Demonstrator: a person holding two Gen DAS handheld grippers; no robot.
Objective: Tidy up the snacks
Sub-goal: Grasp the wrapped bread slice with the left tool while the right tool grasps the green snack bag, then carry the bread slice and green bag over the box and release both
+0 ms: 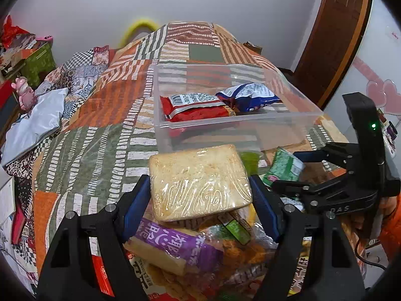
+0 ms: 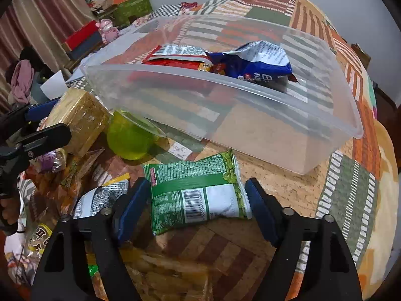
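My left gripper [image 1: 200, 198] is clamping wrapped bread [image 1: 199, 181]; right gripper [image 2: 198, 203] is straddling the green pea packet [image 2: 198, 195], grip uncertain. Far clear bin [image 1: 288, 123] is holding two packets; near pile [image 1: 190, 258] is waiting.

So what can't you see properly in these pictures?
- Snack pile, left view: the bread and both fingers cover it; bottom edge cuts it off.
- Red packet, right view: its lower part blurs behind the bin wall.
- Green packet, left view: partly behind the right gripper.
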